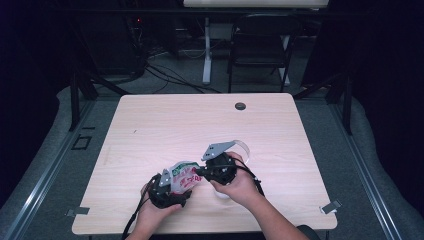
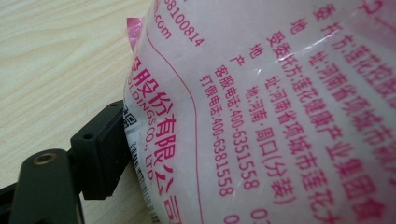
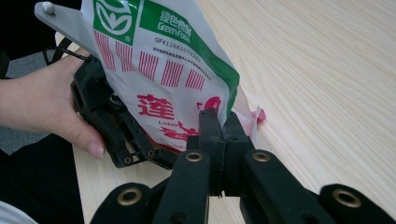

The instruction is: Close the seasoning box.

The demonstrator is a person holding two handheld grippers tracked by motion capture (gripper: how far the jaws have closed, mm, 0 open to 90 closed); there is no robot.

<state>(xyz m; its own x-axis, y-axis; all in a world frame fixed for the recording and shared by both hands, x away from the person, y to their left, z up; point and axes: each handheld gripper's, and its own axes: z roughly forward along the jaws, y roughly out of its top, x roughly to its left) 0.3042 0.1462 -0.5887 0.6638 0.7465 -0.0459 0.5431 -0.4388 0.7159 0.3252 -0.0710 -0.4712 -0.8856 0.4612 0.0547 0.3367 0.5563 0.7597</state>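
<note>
Presently, my table (image 1: 150, 130) offers wide bare room: the whole far half and both side margins lie free, while my work sits close to the near edge, a little left of centre. It is one rectangular top of pale wood-grain laminate with rounded corners; one small dark round cap (image 1: 240, 106) sits near the far edge, and one metal clip shows at each near corner, two in all.

One bag (image 1: 184, 178) is in hand, held up off the table between my two tongs. It is thin, glossy, crinkled plastic, white with a green band and red striping on one face (image 3: 163, 65), and pink-red printed lettering on the other (image 2: 280, 116); a pink torn scrap (image 3: 258, 115) shows at its lower edge.

One clear, round, plastic-looking item (image 1: 242, 147) lies on the table just beyond my right hand; I cannot tell what it is.

My right gripper (image 3: 220, 122) has its two black jaws brought fully together, pinching the bag's lower edge. My left gripper (image 1: 165, 192) is at the bag's other side; one black jaw pad (image 2: 100, 154) lies against the plastic, the second jaw is hidden behind the bag, so I cannot tell whether it is clamped.
</note>
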